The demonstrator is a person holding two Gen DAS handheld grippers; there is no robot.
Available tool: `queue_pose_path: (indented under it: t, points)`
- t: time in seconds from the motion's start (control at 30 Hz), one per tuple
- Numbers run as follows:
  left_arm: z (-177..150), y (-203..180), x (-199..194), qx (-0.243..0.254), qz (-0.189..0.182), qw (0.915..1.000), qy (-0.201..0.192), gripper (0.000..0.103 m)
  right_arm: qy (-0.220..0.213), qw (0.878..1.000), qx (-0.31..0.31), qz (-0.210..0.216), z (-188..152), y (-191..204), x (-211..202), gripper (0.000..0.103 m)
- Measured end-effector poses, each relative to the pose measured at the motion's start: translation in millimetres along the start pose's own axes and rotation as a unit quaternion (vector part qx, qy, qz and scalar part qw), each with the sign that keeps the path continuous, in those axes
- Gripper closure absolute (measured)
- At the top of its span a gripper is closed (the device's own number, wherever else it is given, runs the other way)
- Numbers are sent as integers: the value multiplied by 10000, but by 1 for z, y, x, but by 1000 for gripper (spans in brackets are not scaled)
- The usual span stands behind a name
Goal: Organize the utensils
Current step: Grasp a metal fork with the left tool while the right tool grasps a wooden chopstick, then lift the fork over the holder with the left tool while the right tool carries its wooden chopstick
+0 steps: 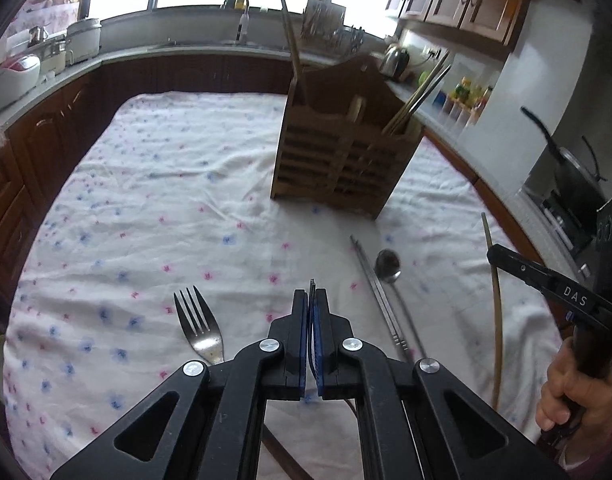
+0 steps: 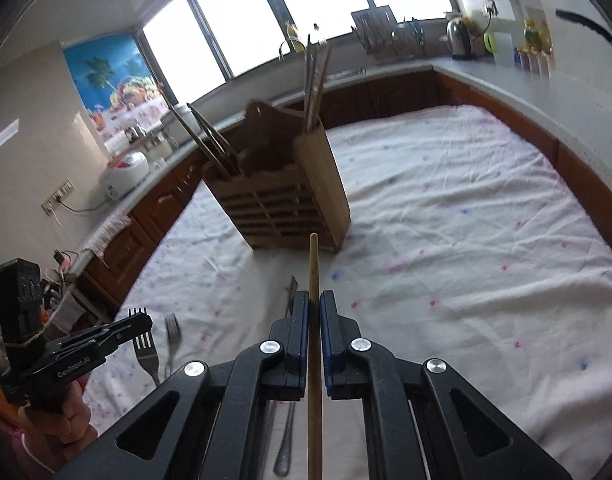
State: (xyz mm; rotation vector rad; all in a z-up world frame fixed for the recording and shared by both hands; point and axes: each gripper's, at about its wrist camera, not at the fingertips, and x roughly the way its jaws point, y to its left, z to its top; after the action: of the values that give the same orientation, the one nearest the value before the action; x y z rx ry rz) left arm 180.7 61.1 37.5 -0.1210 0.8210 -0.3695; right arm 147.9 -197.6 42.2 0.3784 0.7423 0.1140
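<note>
A wooden utensil holder stands on the flowered tablecloth, with chopsticks and utensils in its compartments; it also shows in the right wrist view. My left gripper is shut on a fork seen edge-on, whose tines stick out past its tip in the right wrist view. My right gripper is shut on a wooden chopstick, held above the cloth and pointing toward the holder; in the left wrist view this chopstick hangs at the right. A second fork, metal chopsticks and a spoon lie on the cloth.
Kitchen counters run round the table, with rice cookers, a dish rack, a kettle and a black pan at the right. A dark wooden utensil lies under the left gripper.
</note>
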Motion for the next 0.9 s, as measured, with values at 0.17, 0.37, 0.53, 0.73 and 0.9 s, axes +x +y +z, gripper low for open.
queue_pose_path:
  t: [0.17,0.37,0.53,0.73,0.9]
  points:
    - [-2,-2,-34,13,-56,9993,-359,102,-349,9993,-142,25,8,12,-27,97]
    - [-4,-4,-71,25,-72,9965,-834,102,-914,9953,-310,-23,15,23,-60,97]
    - [-9,-4,-95,21,-61,9936,-1129,102,-1245,9911,-469,-37,15,31,-74,97]
    - [-11,-1,-106,-23,-46,9922,-1245,102,-1279,9905,-508,12,15,33,-76,97]
    - [-10,3,-110,-88,-23,9915,-1299,102,-1318,9899,-520,53,17,34,-79,97]
